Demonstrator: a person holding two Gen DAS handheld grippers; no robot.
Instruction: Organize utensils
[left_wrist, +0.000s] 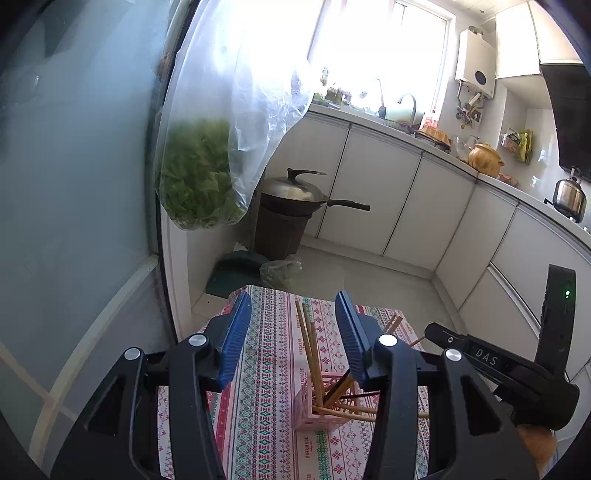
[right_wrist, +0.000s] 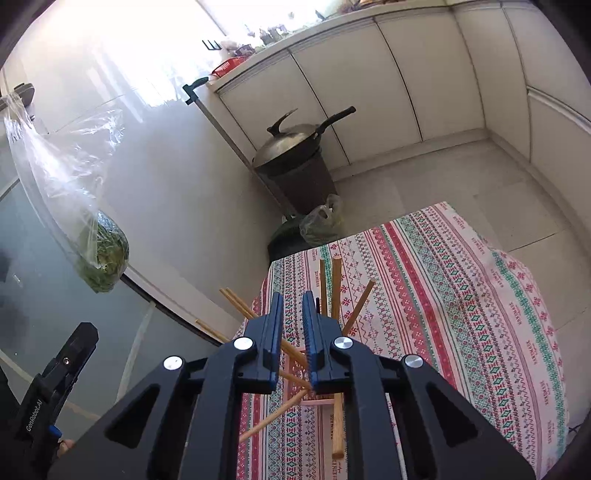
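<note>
A pink lattice holder (left_wrist: 308, 408) stands on the patterned tablecloth (left_wrist: 266, 369) with several wooden chopsticks (left_wrist: 309, 343) fanned out of it. My left gripper (left_wrist: 293, 308) hovers above and just behind the holder, its blue pads wide apart with nothing between them. In the right wrist view my right gripper (right_wrist: 292, 301) hangs right over the same holder (right_wrist: 297, 363). Its pads are a narrow gap apart and press on nothing. The chopsticks (right_wrist: 336, 284) cross below and beyond its fingers, some leaning left over the table edge.
A plastic bag of greens (left_wrist: 199, 177) hangs at the left by a glass door. On the floor beyond the table are a lidded wok on a dark bin (left_wrist: 291, 195) and a small plastic bag (left_wrist: 280, 269). White cabinets (left_wrist: 369, 192) line the far side.
</note>
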